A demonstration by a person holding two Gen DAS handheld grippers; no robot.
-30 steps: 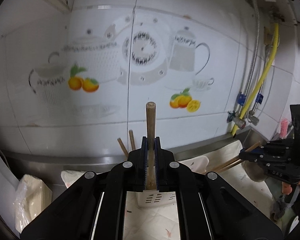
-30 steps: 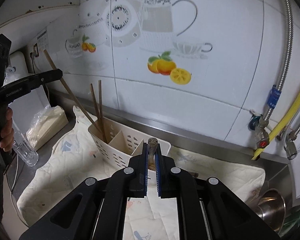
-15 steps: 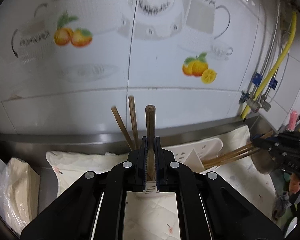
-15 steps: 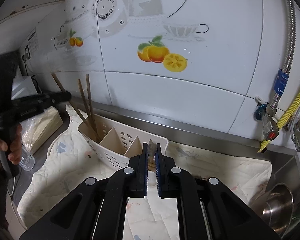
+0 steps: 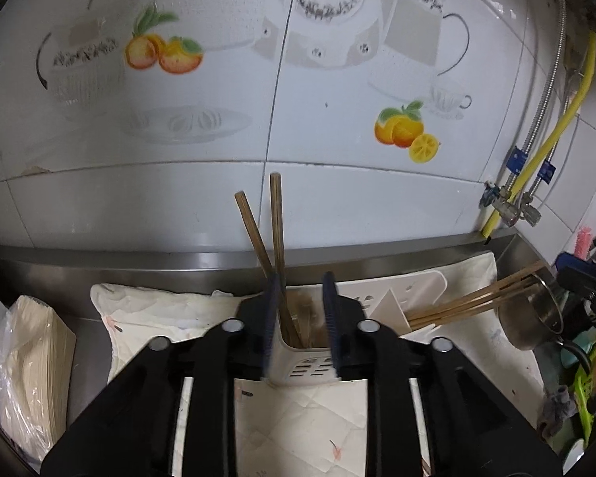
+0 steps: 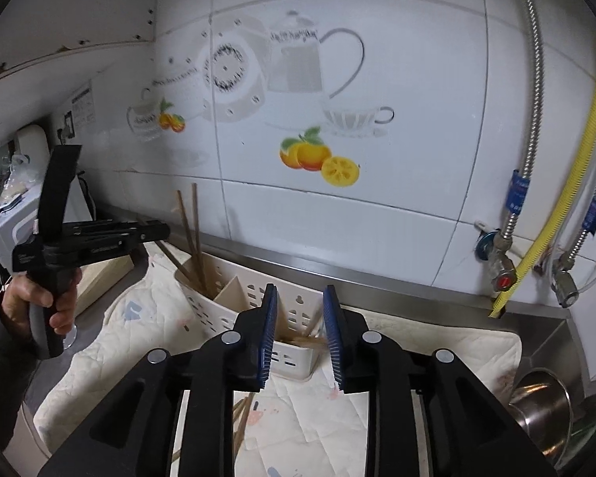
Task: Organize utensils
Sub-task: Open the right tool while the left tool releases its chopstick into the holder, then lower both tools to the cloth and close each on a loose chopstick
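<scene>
Both grippers have just let go: the left gripper [image 5: 300, 320] and right gripper [image 6: 300, 336], each shut on a chopstick half a second ago, now stand with fingers wide and empty above the white holder [image 6: 238, 306]. So both sticks look delivered. The holder lies on a quilted cloth [image 6: 437, 353]; its left compartment holds upright chopsticks [image 5: 276, 222], and its right end holds another bundle [image 5: 473, 298], slanting out. Loose chopsticks [image 6: 240, 413] lie on the cloth.
</scene>
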